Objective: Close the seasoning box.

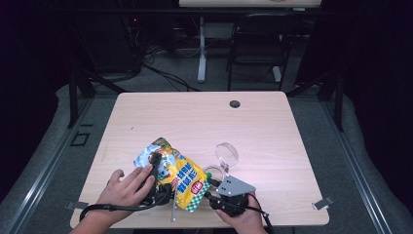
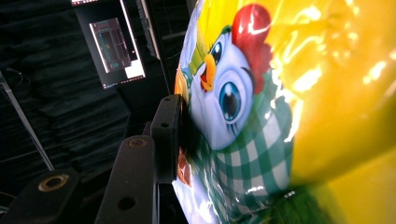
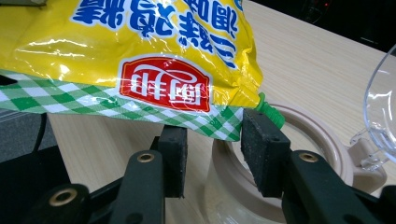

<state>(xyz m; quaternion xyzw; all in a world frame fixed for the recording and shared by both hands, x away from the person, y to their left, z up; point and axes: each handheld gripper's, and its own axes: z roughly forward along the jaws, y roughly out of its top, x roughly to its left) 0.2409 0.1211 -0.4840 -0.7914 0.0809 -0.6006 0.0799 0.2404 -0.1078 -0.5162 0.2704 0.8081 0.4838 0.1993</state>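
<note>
Yellow bag [image 3: 140, 51] corner between right claw [image 3: 212, 154] pads

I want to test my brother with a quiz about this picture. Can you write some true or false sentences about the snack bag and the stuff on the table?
1. The shiny yellow plastic snack bag has a cartoon chicken on it. True.
2. The bag lies flat on the light wooden table with nothing touching it. False: it is lifted between two hand-held grippers, and the left hand-held gripper has a pad against it.
3. The right hand-held gripper has the bag's green checked bottom edge between its open jaws. True.
4. The round beige container has its clear lid shut. False: the lid stands open.
5. The table is made of dark metal. False: it is pale wood.
</note>
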